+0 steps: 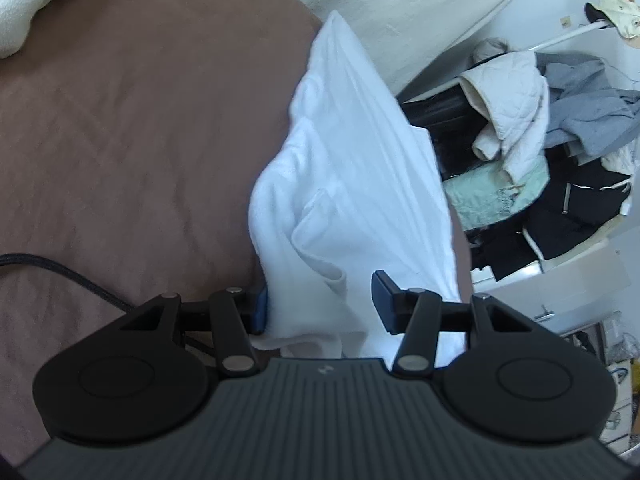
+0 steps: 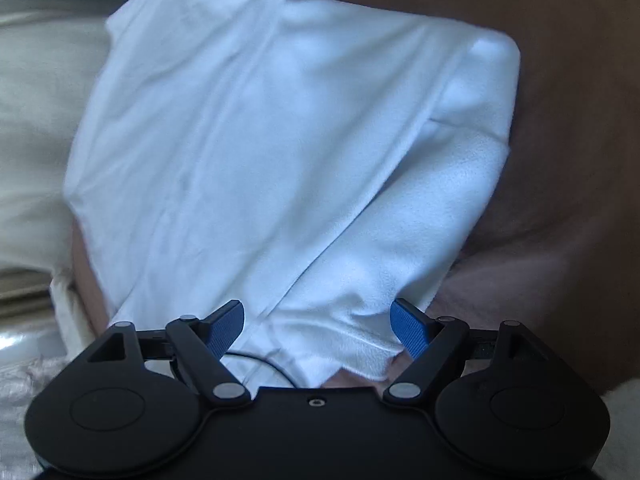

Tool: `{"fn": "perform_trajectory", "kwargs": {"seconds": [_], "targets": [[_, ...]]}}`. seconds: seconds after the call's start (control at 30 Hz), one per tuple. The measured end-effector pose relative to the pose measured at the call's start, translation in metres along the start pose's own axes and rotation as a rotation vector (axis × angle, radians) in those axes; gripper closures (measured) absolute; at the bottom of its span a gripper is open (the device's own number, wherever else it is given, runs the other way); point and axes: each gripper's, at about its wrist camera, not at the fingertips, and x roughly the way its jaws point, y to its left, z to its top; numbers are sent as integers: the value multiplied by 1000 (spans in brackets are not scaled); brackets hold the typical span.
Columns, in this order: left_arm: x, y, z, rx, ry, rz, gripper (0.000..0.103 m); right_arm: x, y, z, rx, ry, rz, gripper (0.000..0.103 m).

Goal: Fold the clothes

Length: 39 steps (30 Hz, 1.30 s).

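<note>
The left hand-held gripper (image 1: 320, 300) is a matte black plastic tool with a ribbed grey top plate bearing a small pale logo. Two rounded black housings, each with a shallow circular disc, flank that plate. Slim black linkage arms with silver rivet pins run forward to dark blue fingertip pads (image 1: 261, 311). A braided black cable (image 1: 72, 276) trails off its left side. The right hand-held gripper (image 2: 318, 326) has the same black build, a smooth top with one small screw hole, and brighter blue textured fingertip pads (image 2: 410, 330).
</note>
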Motion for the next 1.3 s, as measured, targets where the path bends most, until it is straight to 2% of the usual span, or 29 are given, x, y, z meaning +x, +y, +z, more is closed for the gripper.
{"fn": "perform_trajectory", "kwargs": {"seconds": [0.1,0.2,0.33,0.43,0.63,0.83,0.93,1.0,1.07,1.17,1.27,1.3], "targets": [[-1,-2,-2,21,-20,11,54,10,5,-1,-32,11,-37,19],[0,-3,-1,37,-25,2,54,0,11,-5,-99,-23,-45,19],[7,-5,-1,51,-25,6,54,-13,3,-7,-55,-39,-52,19],[10,-6,-3,54,-31,32,54,-17,-1,-1,-44,-108,-92,18],[11,-3,-3,44,-30,-7,54,-10,-7,-5,27,-80,-31,14],[16,-3,-1,53,-1,13,54,-2,-13,-10,101,-42,37,14],[20,-4,-5,63,11,21,54,3,-15,-7,148,-94,48,14],[22,-3,-7,58,12,11,54,5,-15,-6,180,-134,54,10],[23,-1,-8,47,7,-14,54,8,-16,-4,212,-174,60,0],[23,1,-8,22,-3,-62,54,13,-17,-1,260,-234,68,0],[25,2,-7,5,-2,-86,53,9,-1,-1,128,-302,131,4],[27,1,-7,10,4,-61,53,8,3,-1,87,-318,153,5]]}}
